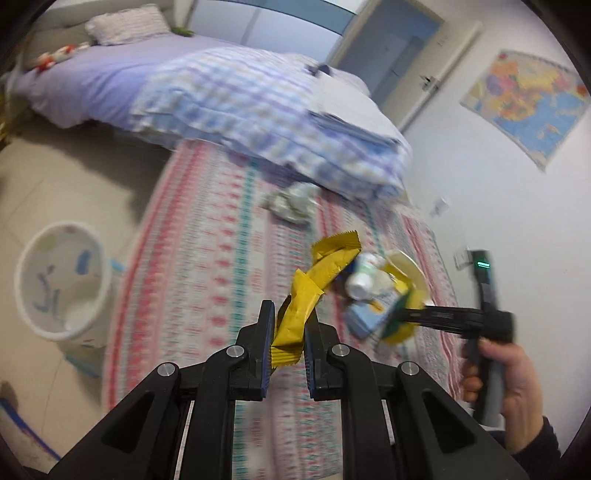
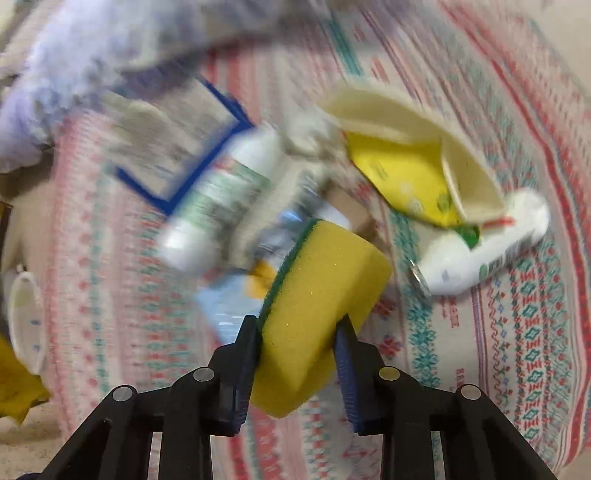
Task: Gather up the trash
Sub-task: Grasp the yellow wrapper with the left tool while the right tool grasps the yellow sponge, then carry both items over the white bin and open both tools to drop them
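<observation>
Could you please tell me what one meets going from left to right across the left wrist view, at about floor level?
White bin → yellow wrapper in the left claw → white bottle → right claw → hand.

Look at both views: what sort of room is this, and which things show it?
Most likely a bedroom at home: a bed with a pillow and checked quilt, a patterned rug on the floor, and a map on the wall.

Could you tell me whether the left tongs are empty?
No, the left tongs are shut on a yellow wrapper.
</observation>
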A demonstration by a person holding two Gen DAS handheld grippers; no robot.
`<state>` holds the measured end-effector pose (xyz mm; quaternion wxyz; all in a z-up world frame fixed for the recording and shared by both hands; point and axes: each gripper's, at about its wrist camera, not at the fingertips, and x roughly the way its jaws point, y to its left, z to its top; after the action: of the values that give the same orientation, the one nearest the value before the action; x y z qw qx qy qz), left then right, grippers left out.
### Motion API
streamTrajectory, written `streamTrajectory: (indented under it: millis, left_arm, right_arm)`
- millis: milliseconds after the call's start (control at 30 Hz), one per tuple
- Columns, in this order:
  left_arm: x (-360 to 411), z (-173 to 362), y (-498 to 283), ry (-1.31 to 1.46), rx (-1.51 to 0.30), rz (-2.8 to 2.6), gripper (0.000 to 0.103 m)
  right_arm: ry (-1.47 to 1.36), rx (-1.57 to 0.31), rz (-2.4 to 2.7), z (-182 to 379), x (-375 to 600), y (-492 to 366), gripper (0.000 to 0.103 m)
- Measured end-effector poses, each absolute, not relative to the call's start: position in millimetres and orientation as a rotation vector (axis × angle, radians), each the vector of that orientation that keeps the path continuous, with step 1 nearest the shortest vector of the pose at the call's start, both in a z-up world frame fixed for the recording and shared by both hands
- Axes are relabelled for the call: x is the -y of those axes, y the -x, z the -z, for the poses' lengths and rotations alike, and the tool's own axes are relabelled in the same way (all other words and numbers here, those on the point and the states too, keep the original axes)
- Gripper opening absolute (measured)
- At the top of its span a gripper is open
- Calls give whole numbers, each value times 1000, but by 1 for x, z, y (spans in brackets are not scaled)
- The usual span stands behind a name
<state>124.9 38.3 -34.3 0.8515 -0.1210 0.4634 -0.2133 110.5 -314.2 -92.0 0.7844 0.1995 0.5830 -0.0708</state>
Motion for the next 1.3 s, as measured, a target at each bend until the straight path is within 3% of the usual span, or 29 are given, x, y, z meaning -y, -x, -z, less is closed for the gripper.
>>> streamTrajectory:
  millis: [200,500,800,867,933,967,1300]
  left_arm:
    - [-107,58,-136,309,-952,301,15]
    - [-208,88,-165,432,-951,79,15]
    - [-253,120,-192,567,-1014,-21,16]
    - [-254,124,-198,572,-1029,-38,21]
    - [-257,130,-205,585,-1069,-55,58]
    - [-260,134,-205,600,-1079,-78,66]
    - [-276,132,-191,592,-1070,-162,69]
  right_arm:
    - [-375,-1131,27,54,256,-101,35]
    - [-282,-1089,-177,57,155,-129,35]
    - [-254,-1074,-370,74,63,-159,35]
    - [-236,-1080,-408,82,41,-166,35]
    - [-239,-1091,-440,91,22,-173,36]
    - [-247,-1097,-455,95,12,-178,36]
    - [-231,-1081,-545,112,-88,-215,42]
